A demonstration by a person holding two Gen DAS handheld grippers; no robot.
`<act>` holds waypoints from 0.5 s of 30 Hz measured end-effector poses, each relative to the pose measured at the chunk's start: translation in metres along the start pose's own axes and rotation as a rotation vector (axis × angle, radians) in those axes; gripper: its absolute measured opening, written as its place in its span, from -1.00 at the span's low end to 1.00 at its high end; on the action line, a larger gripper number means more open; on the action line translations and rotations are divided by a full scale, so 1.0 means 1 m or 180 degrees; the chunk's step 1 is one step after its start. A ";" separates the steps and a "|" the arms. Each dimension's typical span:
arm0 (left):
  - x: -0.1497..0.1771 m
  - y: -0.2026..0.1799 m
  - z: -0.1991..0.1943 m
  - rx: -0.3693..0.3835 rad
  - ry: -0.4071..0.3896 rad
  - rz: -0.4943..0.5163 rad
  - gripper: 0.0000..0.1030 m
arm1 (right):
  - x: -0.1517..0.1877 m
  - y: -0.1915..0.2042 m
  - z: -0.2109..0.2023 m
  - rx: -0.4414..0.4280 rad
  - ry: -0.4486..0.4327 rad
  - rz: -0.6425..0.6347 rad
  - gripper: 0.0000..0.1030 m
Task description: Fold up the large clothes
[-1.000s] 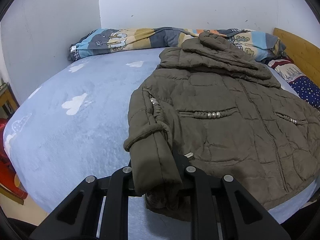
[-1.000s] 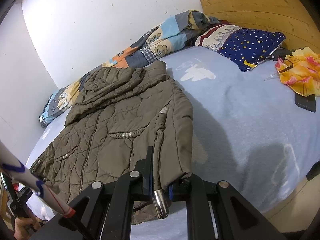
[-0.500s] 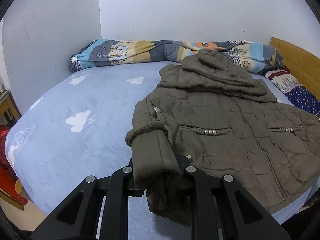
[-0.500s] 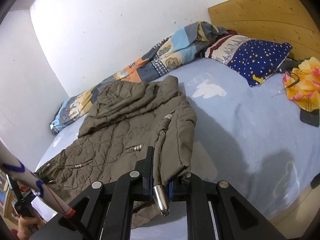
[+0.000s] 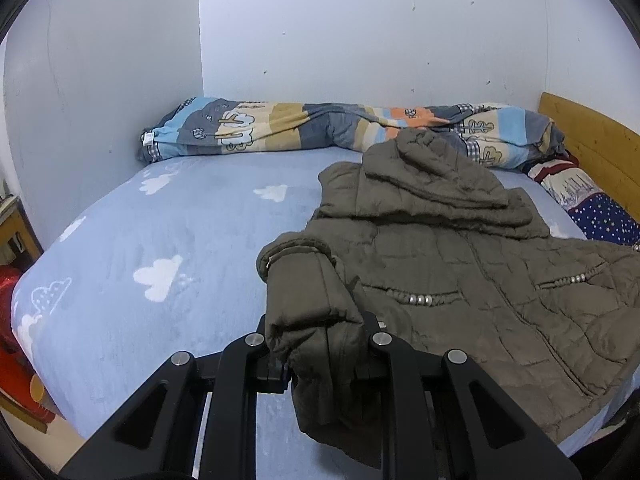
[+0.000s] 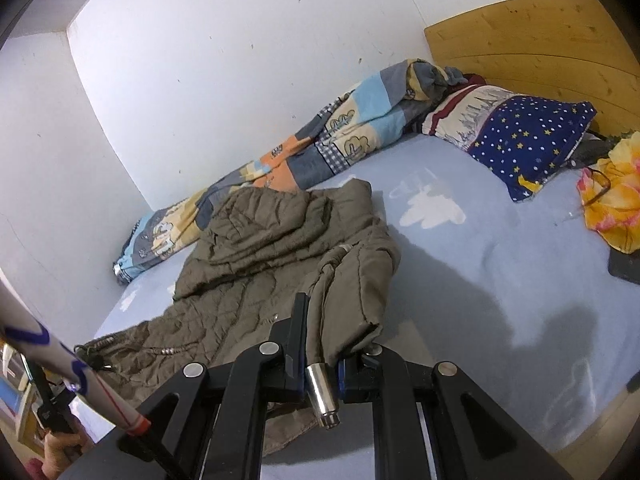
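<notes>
Bed (image 5: 168,248) with pale blue, cloud-printed sheet fills most of both views; wooden headboard (image 6: 532,40) at one end, white walls on the far side and foot end.

Rolled patchwork quilt (image 5: 304,128) lies along the far wall edge of the bed, running from the foot end to the headboard.

Olive-brown padded jacket (image 5: 460,248) lies front-up on the bed. Its long axis runs across the bed: hood (image 5: 432,168) points at the quilt and touches it, hem at the near bed edge. Pockets trimmed with silver beads face up. Both sleeves are raised off the jacket body at their cuff ends.

Star-print navy pillow (image 6: 528,136) sits against the headboard, well apart from the jacket. An orange-yellow cloth (image 6: 616,196) lies just beside the pillow, with a dark flat object (image 6: 624,266) near it; what it is cannot be told.

Left gripper (image 5: 324,356): closed on the left sleeve cuff (image 5: 308,308), fabric bunched between the jaws and draping below them.

Right gripper (image 6: 322,364): closed on the right sleeve cuff (image 6: 352,312); a silver metal cord end (image 6: 322,396) hangs just at the jaws.

A hand (image 6: 60,448) shows at the lower corner of the right wrist view, on the side of the jacket away from the headboard.
</notes>
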State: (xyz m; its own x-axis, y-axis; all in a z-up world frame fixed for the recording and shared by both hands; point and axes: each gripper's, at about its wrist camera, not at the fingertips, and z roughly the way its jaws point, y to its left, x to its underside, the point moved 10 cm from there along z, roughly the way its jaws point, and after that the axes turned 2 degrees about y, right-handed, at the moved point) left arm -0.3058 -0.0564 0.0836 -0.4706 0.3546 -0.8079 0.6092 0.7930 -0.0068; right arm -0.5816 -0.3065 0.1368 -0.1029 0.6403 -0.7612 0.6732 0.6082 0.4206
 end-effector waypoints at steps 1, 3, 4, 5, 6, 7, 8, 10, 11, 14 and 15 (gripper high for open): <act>-0.004 0.000 0.000 -0.0008 -0.0015 0.0004 -0.64 | -0.004 0.001 0.000 -0.0014 -0.0014 0.0005 -0.79; -0.010 -0.002 0.000 -0.0014 -0.0032 0.0003 -0.64 | -0.010 0.004 0.000 -0.0050 -0.0033 0.0019 -0.79; -0.013 -0.002 0.000 -0.0018 -0.0039 0.0001 -0.64 | -0.013 0.004 0.000 -0.0069 -0.0042 0.0029 -0.79; -0.017 -0.002 0.000 -0.0023 -0.0051 -0.0002 -0.64 | -0.016 0.005 0.001 -0.0090 -0.0050 0.0042 -0.79; -0.020 -0.002 0.001 -0.0028 -0.0062 -0.0004 -0.64 | -0.018 0.005 0.001 -0.0102 -0.0056 0.0049 -0.79; -0.023 -0.002 0.001 -0.0035 -0.0074 -0.0009 -0.64 | -0.022 0.006 0.002 -0.0114 -0.0066 0.0056 -0.79; -0.027 -0.002 0.001 -0.0040 -0.0087 -0.0016 -0.64 | -0.024 0.006 0.002 -0.0123 -0.0071 0.0062 -0.79; -0.034 -0.003 0.002 -0.0046 -0.0112 -0.0021 -0.64 | -0.030 0.007 0.003 -0.0151 -0.0081 0.0078 -0.79; -0.037 -0.003 0.002 -0.0048 -0.0122 -0.0024 -0.64 | -0.033 0.009 0.004 -0.0165 -0.0087 0.0079 -0.79; -0.047 -0.003 0.003 -0.0061 -0.0158 -0.0023 -0.64 | -0.042 0.012 0.004 -0.0177 -0.0105 0.0049 -0.79; -0.050 -0.003 0.004 -0.0065 -0.0165 -0.0019 -0.64 | -0.045 0.014 0.005 -0.0183 -0.0110 0.0036 -0.79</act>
State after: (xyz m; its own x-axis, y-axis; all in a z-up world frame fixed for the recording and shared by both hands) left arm -0.2815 -0.0779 0.1219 -0.4401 0.3241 -0.8375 0.5930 0.8052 0.0000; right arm -0.5641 -0.3292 0.1747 -0.0695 0.6313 -0.7724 0.6309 0.6276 0.4562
